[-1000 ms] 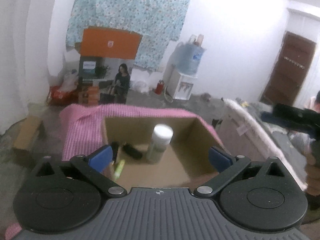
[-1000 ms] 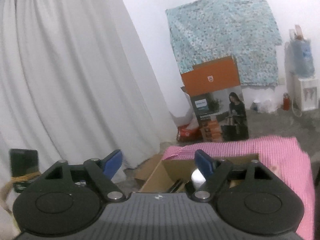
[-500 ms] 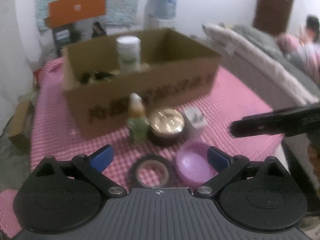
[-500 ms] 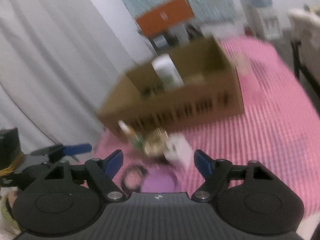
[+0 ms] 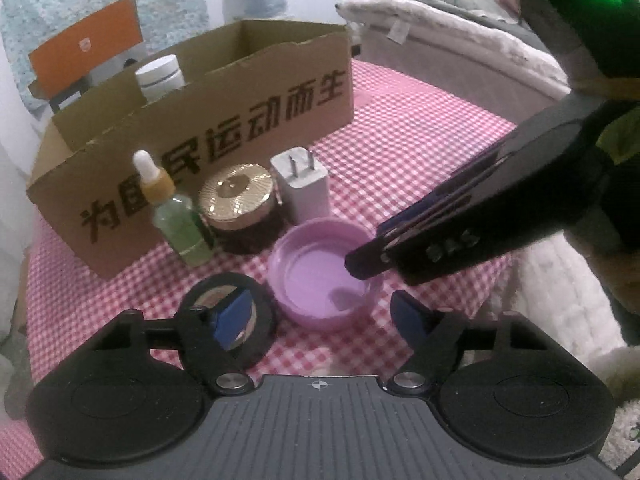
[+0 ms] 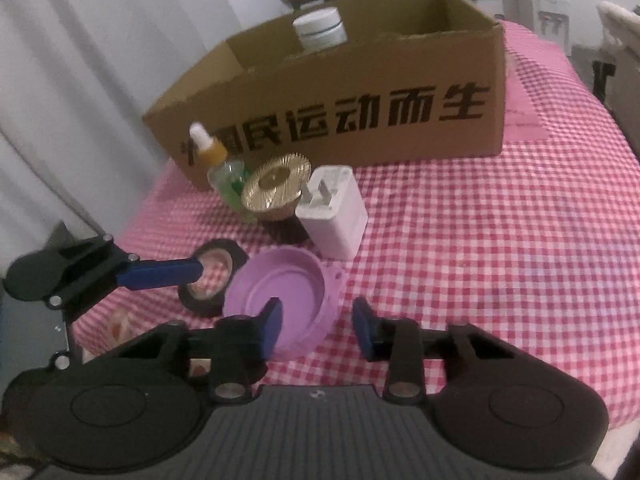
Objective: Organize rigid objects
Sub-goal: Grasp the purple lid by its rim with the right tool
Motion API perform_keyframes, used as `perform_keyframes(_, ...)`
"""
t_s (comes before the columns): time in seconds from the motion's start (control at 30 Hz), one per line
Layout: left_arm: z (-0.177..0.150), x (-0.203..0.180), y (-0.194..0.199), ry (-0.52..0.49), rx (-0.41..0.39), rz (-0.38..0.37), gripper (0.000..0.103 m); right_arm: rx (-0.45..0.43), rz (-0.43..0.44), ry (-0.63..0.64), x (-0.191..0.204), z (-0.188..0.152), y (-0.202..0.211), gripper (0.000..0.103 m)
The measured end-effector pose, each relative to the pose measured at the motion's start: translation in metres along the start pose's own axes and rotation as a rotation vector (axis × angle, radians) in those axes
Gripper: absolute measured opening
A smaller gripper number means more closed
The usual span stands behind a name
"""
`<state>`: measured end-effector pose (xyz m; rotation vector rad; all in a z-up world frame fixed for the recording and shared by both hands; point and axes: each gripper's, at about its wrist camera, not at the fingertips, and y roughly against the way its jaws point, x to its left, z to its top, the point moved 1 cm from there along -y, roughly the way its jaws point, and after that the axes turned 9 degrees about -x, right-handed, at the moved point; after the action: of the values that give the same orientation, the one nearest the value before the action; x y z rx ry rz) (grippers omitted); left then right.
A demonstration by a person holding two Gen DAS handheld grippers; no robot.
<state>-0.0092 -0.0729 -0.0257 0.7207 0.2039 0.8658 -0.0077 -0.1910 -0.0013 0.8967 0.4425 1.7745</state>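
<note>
Nearest, the right gripper [image 6: 316,326] straddles the raised rim of the purple lid [image 6: 280,300], jaws just closing, pads not yet pressing. The left gripper [image 5: 320,316], also closing but spread, has one finger inside the black tape roll [image 5: 228,316], which touches the lid. Both rest on the checked surface [image 6: 480,240]. The lid looks light, stiff and smooth; its thin wall seems the best hold. Beyond stand a white charger [image 6: 334,216], gold-topped jar [image 6: 278,192] and dropper bottle [image 6: 218,168], then the cardboard box [image 6: 360,116].
</note>
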Motion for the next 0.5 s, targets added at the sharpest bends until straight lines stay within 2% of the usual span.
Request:
perform_keyframes(0.07, -0.001, -0.003, -0.002, -0.007, 0.003, 0.003, 0.077, 0.014, -0.016, 0.039, 0.002, -0.002, -0.005, 0.029)
perform_keyframes(0.23, 0.000, -0.011, -0.009, -0.024, 0.008, -0.005, 0.079, 0.011, -0.051, 0.113, 0.004, -0.001, -0.004, 0.027)
perform_keyframes(0.5, 0.003, -0.017, -0.025, -0.052, 0.028, -0.018, 0.080, 0.004, -0.081, 0.092, -0.010, 0.004, 0.001, 0.027)
